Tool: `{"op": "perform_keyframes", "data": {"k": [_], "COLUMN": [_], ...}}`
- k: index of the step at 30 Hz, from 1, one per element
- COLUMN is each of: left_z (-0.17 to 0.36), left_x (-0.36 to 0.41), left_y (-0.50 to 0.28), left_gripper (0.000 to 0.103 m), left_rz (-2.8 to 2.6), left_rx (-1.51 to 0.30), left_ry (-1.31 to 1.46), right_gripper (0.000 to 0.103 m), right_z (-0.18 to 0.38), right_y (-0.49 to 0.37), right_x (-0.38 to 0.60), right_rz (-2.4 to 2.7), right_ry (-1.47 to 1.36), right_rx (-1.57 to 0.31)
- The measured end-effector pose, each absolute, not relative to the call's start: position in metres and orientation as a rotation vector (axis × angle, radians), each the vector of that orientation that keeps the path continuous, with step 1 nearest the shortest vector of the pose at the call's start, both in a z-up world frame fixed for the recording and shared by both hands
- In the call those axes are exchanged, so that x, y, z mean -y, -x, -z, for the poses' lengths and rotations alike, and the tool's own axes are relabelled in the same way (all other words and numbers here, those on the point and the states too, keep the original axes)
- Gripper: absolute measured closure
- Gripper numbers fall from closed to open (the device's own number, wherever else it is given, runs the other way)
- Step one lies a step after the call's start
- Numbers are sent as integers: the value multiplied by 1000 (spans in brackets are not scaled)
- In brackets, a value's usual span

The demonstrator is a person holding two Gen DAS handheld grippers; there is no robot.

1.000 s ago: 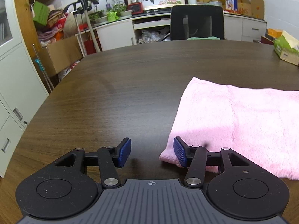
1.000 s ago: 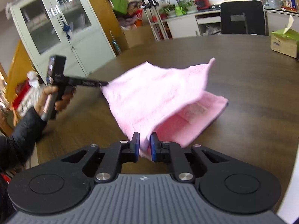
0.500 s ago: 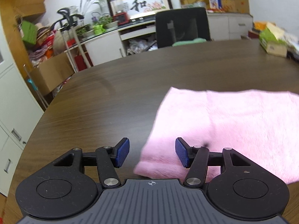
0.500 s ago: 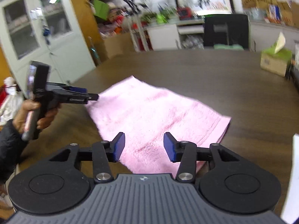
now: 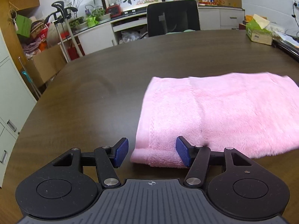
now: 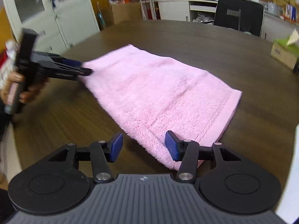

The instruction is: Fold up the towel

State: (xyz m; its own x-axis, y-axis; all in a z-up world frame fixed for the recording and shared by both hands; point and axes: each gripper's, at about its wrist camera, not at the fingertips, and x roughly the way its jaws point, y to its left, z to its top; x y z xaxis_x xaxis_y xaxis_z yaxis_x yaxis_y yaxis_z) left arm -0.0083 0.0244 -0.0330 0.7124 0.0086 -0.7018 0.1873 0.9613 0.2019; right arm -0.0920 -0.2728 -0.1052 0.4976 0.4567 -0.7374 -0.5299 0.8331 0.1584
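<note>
A pink towel [image 5: 214, 112] lies folded flat on the dark wooden table [image 5: 93, 93]. My left gripper [image 5: 152, 154] is open, and the towel's near left corner lies between its blue pads without touching them. In the right wrist view the towel [image 6: 158, 89] runs from my right gripper [image 6: 144, 146] toward the left gripper [image 6: 84, 68], which a hand [image 6: 16, 85] holds at the far corner. The right gripper's jaws are opening, with the towel's near corner lying loose between them.
A black office chair [image 5: 172, 16] stands at the table's far side. A green tissue box [image 5: 258, 31] sits on the table at the far right. White cabinets [image 6: 46, 9] and a cardboard box [image 5: 46, 63] stand to the left of the table.
My right gripper opened and let go of the towel; the lifted half came down flat on the lower half. The left gripper moved sideways until the towel's corner lay between its fingers.
</note>
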Motion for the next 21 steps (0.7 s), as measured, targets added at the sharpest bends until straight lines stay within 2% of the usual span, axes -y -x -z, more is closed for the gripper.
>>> {"op": "perform_keyframes", "data": {"k": [3,6,8,10,12,17,21], "left_z": [30,25,18,11,2,-7,-5], "left_x": [-23,-28,-37,-46,-58,-90,-107], "left_y": [17,25,30,30,28,14,11], "left_gripper": [43,42,39,33,29,30,30], "left_rz": [143,165,152,123,79,-40,-67], "left_rx": [-785,-769,-732,-704,-669,-645,-652], "left_ry": [-244,-222,-213,-206,-198,-137,-84], "right_gripper": [49,43,42,32,28,28,32], "right_z": [102,98,90,80,72,76,83], "right_y": [79,80,88,99,115,135,128], "right_x": [272,265,256,242,215,123,72], "right_rz": [-546,-469,-464,-470,-514,-612,-645], "right_ry": [113,179,191,210,250,435,510], "right_rx": [-889,-874,-818,-736,-631,-507,-494]}}
